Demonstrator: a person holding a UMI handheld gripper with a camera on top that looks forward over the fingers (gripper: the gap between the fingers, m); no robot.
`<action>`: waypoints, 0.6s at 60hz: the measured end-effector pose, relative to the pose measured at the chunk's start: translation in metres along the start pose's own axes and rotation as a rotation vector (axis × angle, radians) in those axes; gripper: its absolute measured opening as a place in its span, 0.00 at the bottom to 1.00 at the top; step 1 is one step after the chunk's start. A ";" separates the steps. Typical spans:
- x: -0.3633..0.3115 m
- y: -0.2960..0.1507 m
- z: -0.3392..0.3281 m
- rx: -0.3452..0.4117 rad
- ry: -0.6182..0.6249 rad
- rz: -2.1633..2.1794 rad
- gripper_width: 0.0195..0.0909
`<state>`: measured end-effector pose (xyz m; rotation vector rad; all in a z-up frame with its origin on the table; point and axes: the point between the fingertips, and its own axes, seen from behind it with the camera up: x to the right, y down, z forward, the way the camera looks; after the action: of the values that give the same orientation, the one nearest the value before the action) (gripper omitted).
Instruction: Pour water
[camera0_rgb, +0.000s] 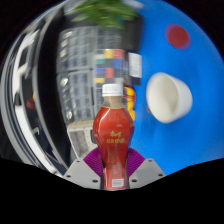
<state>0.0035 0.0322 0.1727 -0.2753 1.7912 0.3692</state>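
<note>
While the tool (115, 170) clamps it upright, the bottle (113, 135) shows red liquid, white cap.

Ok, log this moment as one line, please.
task: pour water | gripper: shut on bottle | bottle: upright, capped | white cup: beyond, on blue surface | pour: not started

The blue surface (190, 140) carries a white cup (168, 97), lying at about two o'clock from the red bottle (114, 140). A red dot (178, 37) marks the surface farther off, at about one o'clock, well apart from the cup.
</note>
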 end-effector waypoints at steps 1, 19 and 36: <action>-0.005 -0.001 -0.002 -0.004 0.006 -0.061 0.12; -0.071 -0.128 -0.043 0.210 0.108 -1.047 0.12; -0.016 -0.258 -0.061 0.341 0.374 -1.440 0.14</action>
<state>0.0498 -0.2293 0.1749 -1.3099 1.5195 -1.0426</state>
